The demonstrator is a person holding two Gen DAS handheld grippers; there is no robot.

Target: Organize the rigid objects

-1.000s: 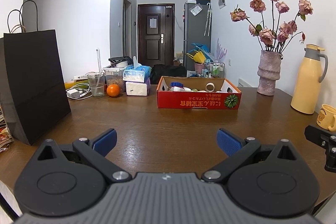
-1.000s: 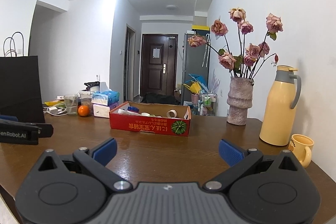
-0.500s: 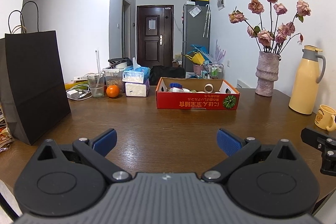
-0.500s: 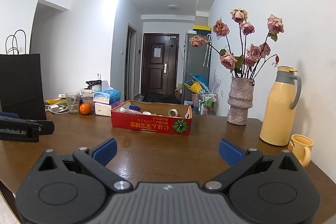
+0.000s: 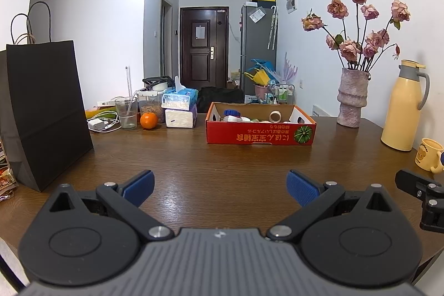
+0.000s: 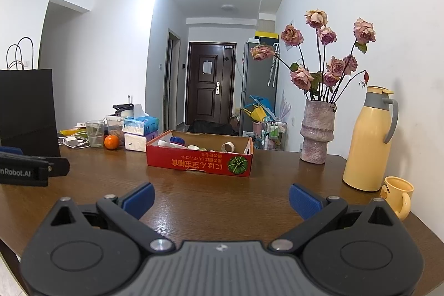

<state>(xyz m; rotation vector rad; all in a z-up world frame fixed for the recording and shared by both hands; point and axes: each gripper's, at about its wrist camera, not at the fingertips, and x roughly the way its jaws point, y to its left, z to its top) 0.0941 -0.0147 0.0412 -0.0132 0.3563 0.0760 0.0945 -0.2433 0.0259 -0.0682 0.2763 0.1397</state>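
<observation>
Wooden table: red box, vase, thermos, orange.

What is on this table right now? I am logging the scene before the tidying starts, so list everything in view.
Box: one, red cardboard, table centre, holding small items including a tape roll.
Paper bag: one, black, left edge.
Orange: one, orange, back left.
Glass: one, clear, left of the orange.
Tissue packs: two, blue on white, stacked right of the orange.
Charger: one, white, by the glass.
Vase: one, pinkish, with dried roses, back right.
Jug: one, yellow, right.
Mug: one, yellow, right edge.
Table: one, brown wood.
Left gripper: open, empty.
Right gripper: open, empty.
</observation>
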